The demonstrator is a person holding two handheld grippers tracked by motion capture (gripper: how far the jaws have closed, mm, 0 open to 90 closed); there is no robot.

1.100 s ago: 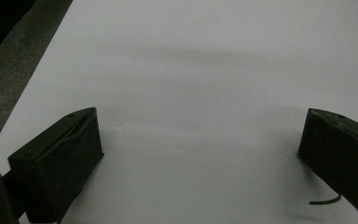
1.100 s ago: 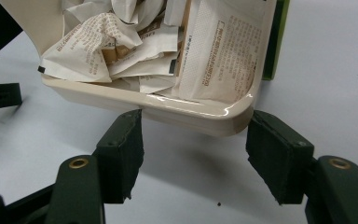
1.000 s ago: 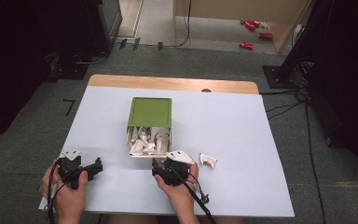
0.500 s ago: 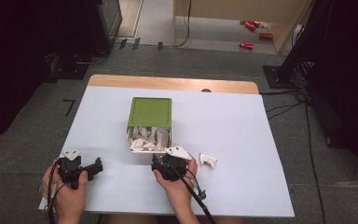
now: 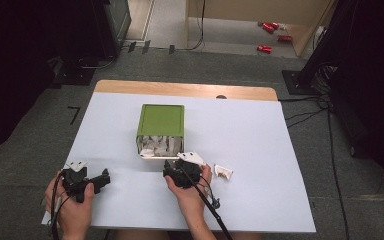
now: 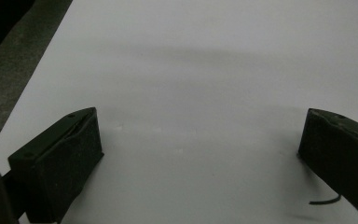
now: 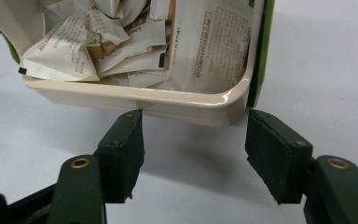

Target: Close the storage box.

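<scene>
Worktop in the high view is a white sheet over a wooden board, and on it lies a green box on its side, its open mouth turned toward the person and stuffed with white paper sachets. A cream tray rim shows at the mouth. The right gripper sits just in front of that rim, near its right end, while one loose crumpled white sachet lies on the sheet just to the right of that hand. The left gripper rests well apart, down at the near left of the sheet.

Left gripper view: the two black jaws stand wide apart over bare white sheet, with nothing between them (this hand looks idle).

Right gripper view: the right gripper has its jaws parted about halfway and empty, the tips just short of the cream tray rim; whether the left tip touches the rim I cannot tell. Behind the rim the printed sachets lie heaped, and the green wall runs down the right side.

Step in hand, as I judge it, is the approach to the box's contents. The next move calls for lifting the tips over the rim and closing on a single sachet, without dragging the whole heap out.
</scene>
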